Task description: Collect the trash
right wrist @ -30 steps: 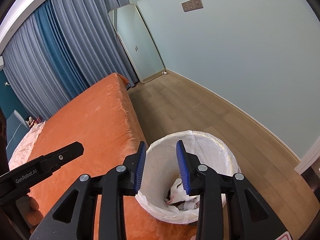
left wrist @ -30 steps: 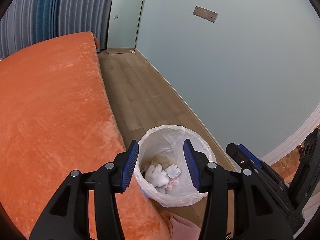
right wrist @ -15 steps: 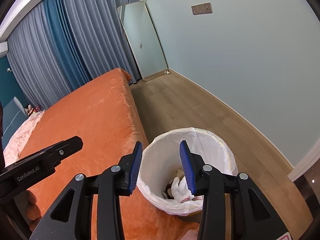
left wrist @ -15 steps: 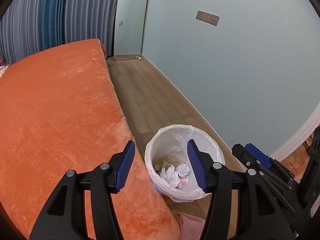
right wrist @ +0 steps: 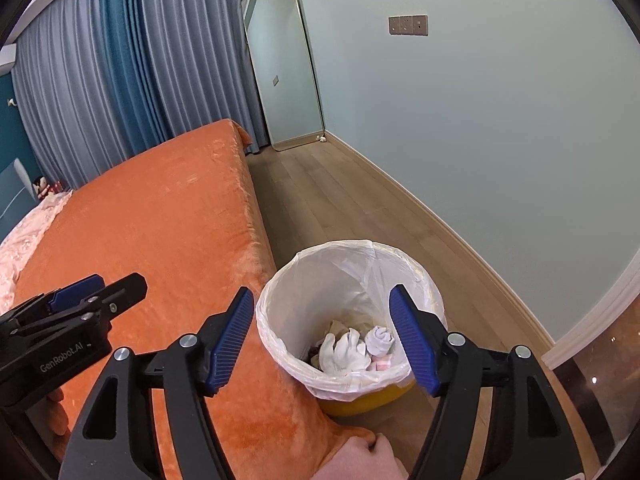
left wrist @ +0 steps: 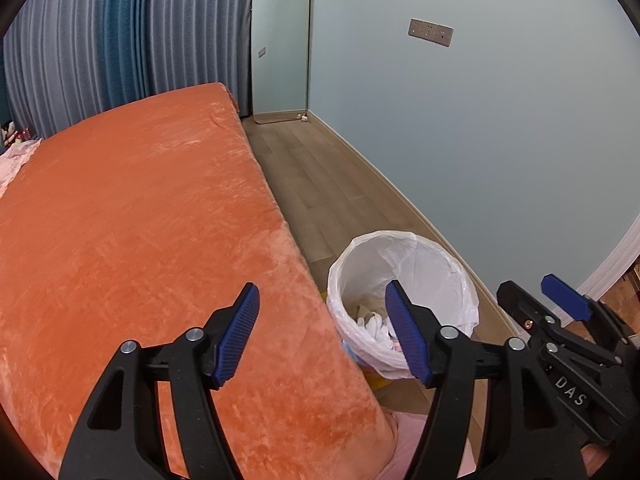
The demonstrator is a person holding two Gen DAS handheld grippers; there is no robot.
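We see the trash (right wrist: 352,346), crumpled white tissues and a small pink scrap, lying at the bottom of the bin (right wrist: 362,398), which is yellow under a white plastic liner (right wrist: 320,280) folded over its rim. The bin stands on the wooden floor (right wrist: 340,200), right against the long side edge of the bed (right wrist: 160,220) (orange blanket on top). Our right gripper (right wrist: 322,338) hangs above the bin's mouth, jaws spread wide and holding nothing. Our left gripper (left wrist: 322,334) hovers over the bed's edge beside the bin, also wide apart and empty. A mirror (right wrist: 280,72) leans in the far corner by gray and blue curtains (right wrist: 120,80).
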